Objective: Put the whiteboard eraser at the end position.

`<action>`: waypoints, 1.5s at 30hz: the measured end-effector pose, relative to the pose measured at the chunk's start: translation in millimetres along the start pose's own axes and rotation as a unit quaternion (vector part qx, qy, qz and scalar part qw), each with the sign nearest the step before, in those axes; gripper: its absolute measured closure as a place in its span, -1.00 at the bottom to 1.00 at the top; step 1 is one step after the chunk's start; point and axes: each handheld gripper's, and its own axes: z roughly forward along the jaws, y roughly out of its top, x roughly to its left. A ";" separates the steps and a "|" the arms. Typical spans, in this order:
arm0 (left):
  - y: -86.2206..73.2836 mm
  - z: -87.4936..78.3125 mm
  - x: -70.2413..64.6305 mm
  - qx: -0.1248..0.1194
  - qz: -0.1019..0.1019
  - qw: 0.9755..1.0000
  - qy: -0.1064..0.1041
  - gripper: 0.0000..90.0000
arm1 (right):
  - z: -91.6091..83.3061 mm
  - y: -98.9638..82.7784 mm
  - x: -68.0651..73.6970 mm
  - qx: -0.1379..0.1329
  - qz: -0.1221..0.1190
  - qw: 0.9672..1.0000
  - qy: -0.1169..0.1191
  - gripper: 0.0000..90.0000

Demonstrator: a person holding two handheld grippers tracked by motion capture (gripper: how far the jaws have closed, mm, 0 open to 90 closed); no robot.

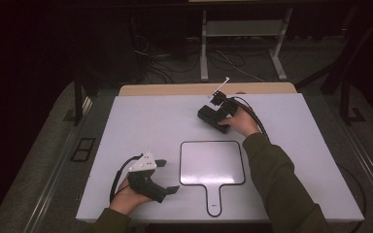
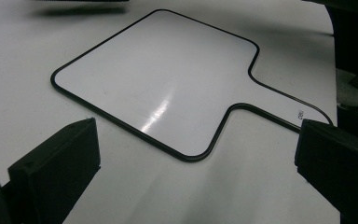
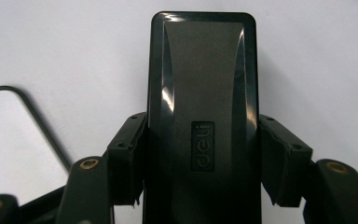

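A small whiteboard (image 1: 212, 162) with a black rim and a short handle lies flat near the table's front, handle toward me. In the left gripper view the whiteboard (image 2: 158, 79) lies ahead of my left gripper (image 2: 198, 140), whose jaws stand wide apart with nothing between them. From above, the left gripper (image 1: 169, 175) rests just left of the board. Beyond the board's far right corner, my right gripper (image 1: 218, 119) is shut on a black eraser (image 1: 208, 116). The right gripper (image 3: 203, 158) clamps the eraser (image 3: 203, 70) by its long sides, and a corner of the whiteboard (image 3: 4, 140) shows at left.
The white table (image 1: 296, 145) has bare room on both sides of the board. A wooden strip (image 1: 175, 90) runs along its far edge. Beyond it are a dark floor with cables and the metal legs (image 1: 204, 48) of other furniture.
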 end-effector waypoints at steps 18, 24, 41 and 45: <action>-5.6 4.2 16.1 0.000 -0.010 0.999 0.032 -1.00 | 23.0 0.4 -5.1 -0.001 0.007 1.000 -0.001 -0.16; -5.8 1.3 15.4 -0.010 -0.015 0.999 0.034 -1.00 | 14.7 -1.2 -6.9 -0.031 0.021 0.999 0.006 -0.24; -4.3 -0.4 11.2 -0.017 -0.017 0.999 0.037 -1.00 | -19.2 -13.6 -3.4 -0.104 0.022 0.994 0.028 -0.62; -5.0 -2.6 10.6 -0.019 -0.019 0.999 0.036 -1.00 | -24.7 -19.6 0.5 -0.122 0.026 0.992 0.029 -0.65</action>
